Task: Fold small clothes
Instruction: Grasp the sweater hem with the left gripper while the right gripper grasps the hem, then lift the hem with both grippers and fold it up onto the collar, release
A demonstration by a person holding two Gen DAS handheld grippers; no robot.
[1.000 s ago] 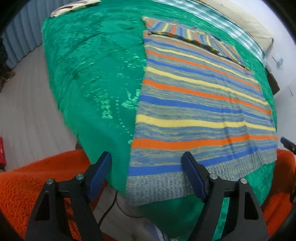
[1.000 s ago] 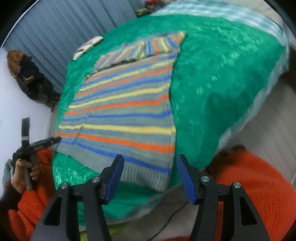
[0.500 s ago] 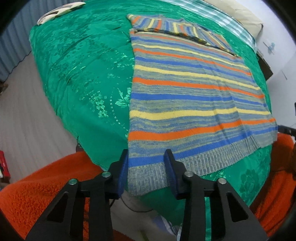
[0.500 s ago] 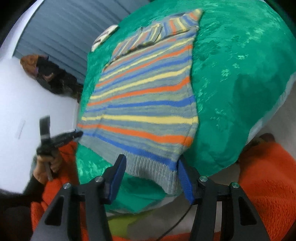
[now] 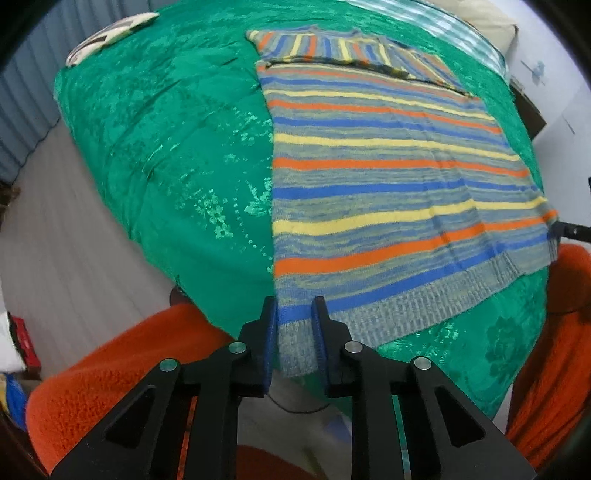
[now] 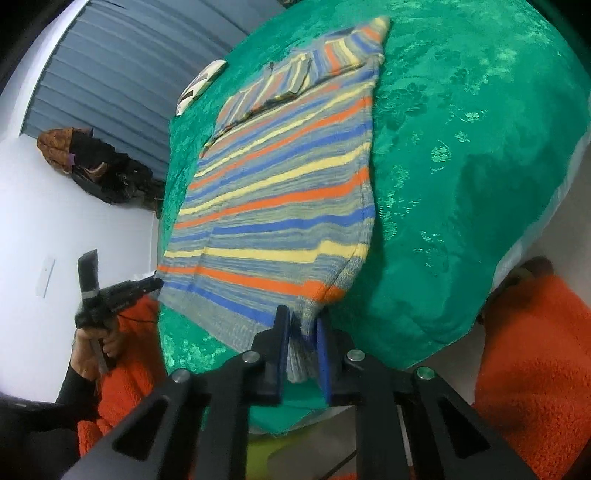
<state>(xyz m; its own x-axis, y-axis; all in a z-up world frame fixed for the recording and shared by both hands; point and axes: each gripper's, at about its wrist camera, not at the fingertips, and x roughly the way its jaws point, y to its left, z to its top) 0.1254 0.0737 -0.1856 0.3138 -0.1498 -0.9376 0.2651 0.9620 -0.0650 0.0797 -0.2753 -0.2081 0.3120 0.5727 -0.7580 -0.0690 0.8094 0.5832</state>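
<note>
A striped knit sweater [image 5: 388, 177] in grey, blue, yellow and orange lies flat on a green bedspread [image 5: 177, 155], its sleeves folded across the far end. My left gripper [image 5: 294, 325] is shut on the hem's near left corner. My right gripper [image 6: 303, 332] is shut on the hem's near right corner, where the sweater [image 6: 280, 206] bunches between the blue pads. The left gripper [image 6: 147, 286] also shows in the right wrist view, held by a hand at the other hem corner.
A small patterned white item [image 5: 107, 37] lies at the bed's far left corner. A pale pillow [image 5: 480, 18] is at the far right. Orange fleece sleeves [image 6: 535, 354] frame the near side. Dark bags [image 6: 96, 166] sit by the wall.
Both grippers moved in onto the sweater's near hem and closed from wide open to shut on its two corners. The right corner has lifted and bunched.
</note>
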